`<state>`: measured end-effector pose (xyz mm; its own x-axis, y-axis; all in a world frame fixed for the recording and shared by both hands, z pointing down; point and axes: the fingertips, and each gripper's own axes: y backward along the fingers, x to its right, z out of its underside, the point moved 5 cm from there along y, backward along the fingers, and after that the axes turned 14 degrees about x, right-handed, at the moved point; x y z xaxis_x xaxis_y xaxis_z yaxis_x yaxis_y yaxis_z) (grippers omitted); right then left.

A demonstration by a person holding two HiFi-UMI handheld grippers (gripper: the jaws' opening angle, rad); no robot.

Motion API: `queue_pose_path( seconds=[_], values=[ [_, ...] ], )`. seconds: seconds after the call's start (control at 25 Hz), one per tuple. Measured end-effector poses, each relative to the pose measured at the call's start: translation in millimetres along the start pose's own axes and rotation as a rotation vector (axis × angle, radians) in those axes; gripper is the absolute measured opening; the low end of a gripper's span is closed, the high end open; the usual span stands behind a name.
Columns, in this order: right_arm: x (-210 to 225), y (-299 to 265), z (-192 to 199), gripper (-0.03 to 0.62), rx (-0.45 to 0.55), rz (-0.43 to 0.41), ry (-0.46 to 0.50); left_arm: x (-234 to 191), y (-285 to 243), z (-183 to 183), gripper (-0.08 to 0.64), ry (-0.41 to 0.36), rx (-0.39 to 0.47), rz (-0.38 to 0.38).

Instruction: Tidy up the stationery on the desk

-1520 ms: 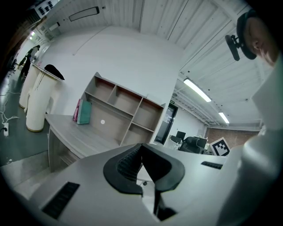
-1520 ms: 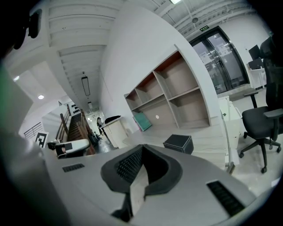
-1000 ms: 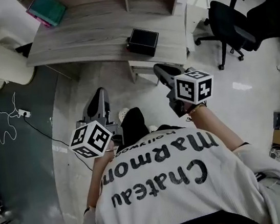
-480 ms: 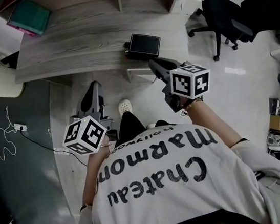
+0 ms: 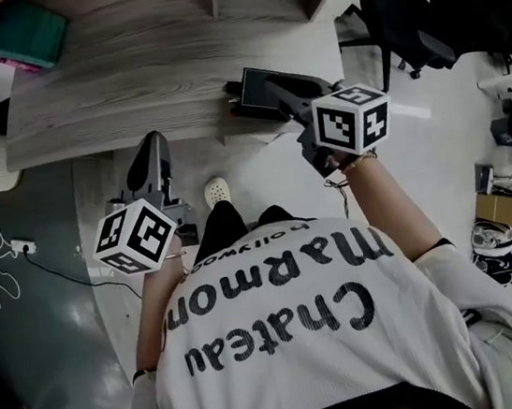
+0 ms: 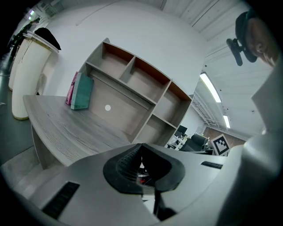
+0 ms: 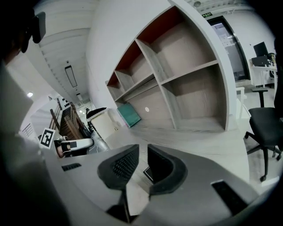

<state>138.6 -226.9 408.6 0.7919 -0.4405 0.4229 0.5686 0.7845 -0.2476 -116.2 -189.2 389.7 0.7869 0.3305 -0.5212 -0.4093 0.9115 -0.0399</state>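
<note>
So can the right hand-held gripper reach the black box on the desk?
Probably yes. The black box lies at the desk's front edge just ahead of the right hand-held gripper, nothing between; its empty jaws have just been opening.

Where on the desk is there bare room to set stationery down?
The desk is bare across its wide middle, between the teal folders at back left and the black box at front right. It is occupied only at those two spots.
</note>
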Motion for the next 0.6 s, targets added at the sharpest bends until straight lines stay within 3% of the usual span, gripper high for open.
queue_pose_path(
  seconds=[0.08,0.24,0.48,0.6],
  values=[
    [2.8,-13.6,-1.5,0.167,-0.058,-0.024,0.026,-9.1,-5.6,-1.0,0.015,0.008,-0.01,-0.005],
    [7.7,-33.2,8.6,0.313,-0.23,-0.088,0.181,-24.4,-11.6,-2.6,0.015,0.016,-0.025,-0.023],
    [10.4,-59.6,28.0,0.368,-0.487,-0.214,0.51,-47.0,-8.2,-1.2,0.015,0.031,-0.04,-0.072],
    [9.2,-70.2,35.6,0.384,-0.611,-0.264,0.591,-59.4,-4.4,-1.9,0.015,0.042,-0.043,-0.101]
  ],
)
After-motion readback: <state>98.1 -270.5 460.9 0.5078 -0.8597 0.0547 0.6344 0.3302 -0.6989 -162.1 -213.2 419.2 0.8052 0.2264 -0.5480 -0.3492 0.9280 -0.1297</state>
